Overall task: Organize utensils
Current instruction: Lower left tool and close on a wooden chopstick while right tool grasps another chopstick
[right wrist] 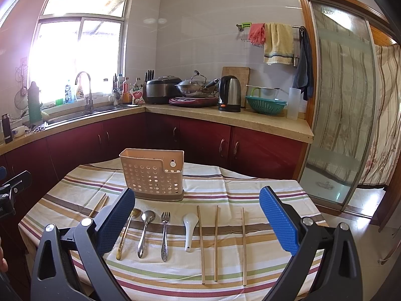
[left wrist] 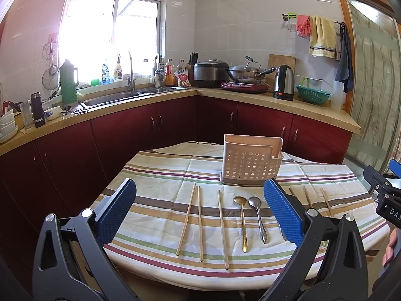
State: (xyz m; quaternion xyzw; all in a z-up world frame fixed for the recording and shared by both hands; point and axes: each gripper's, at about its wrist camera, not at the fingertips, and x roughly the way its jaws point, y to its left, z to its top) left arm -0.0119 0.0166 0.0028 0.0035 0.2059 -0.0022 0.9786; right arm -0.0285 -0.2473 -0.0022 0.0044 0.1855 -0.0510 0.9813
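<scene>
Chopsticks (right wrist: 216,243) lengthwise toward holder (right wrist: 153,174), spoons (right wrist: 145,233) parallel

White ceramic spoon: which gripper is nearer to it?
Right. The white spoon lies between the right gripper's open fingers; the left gripper hovers over chopsticks farther left.

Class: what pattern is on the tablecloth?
Multicoloured stripes on the tablecloth, clearest in the right wrist view.
</scene>
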